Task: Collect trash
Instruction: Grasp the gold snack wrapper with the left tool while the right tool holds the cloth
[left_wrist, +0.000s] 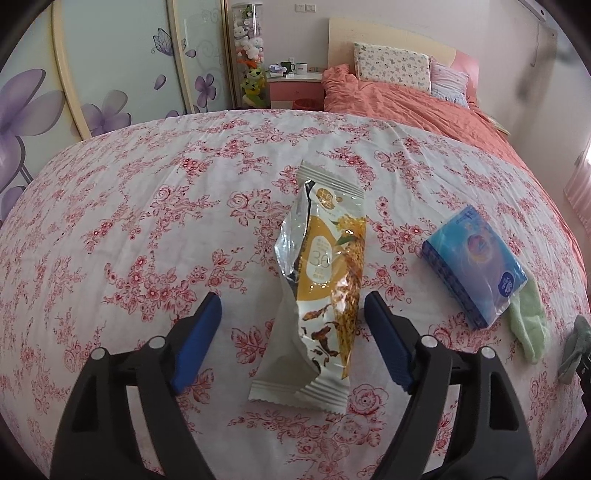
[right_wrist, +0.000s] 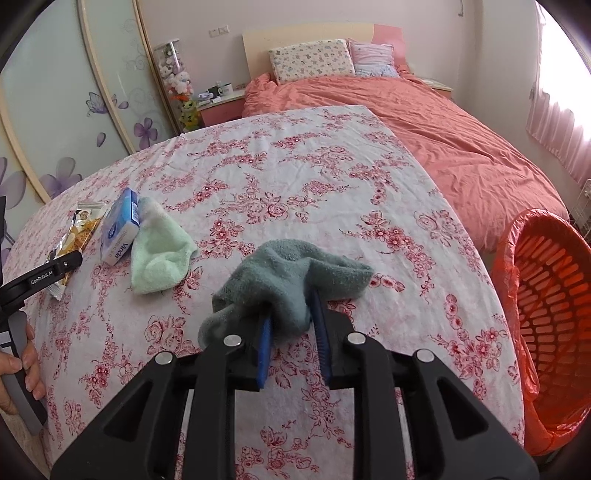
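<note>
The left gripper (left_wrist: 291, 314) stands with its jaws wide apart, one on each side of the snack wrapper (left_wrist: 321, 295), which lies lengthwise between them on the flowered counter (left_wrist: 147, 221); the pads do not touch it. To take it well, I judge the jaws should sink until the pads reach the cloth, then close across the crumpled middle, where the foil bulges and gives a bite, not on the flat crimped ends. The wrapper is thin, glossy and torn open, silver inside; it will likely crush and slip.

The right gripper (right_wrist: 291, 321) has its jaws narrow with a fold of the grey-green sock (right_wrist: 291, 280) between them; whether the pads press on it I cannot tell. The sock is soft, nubbly terry, slumped on the counter.

Beyond the left jaws lie a blue tissue pack (left_wrist: 476, 266), slick-wrapped and boxy, and a pale green sock (left_wrist: 528, 325). To the right of the right jaws stands the orange bin (right_wrist: 554, 302), latticed plastic, bag-lined.
</note>
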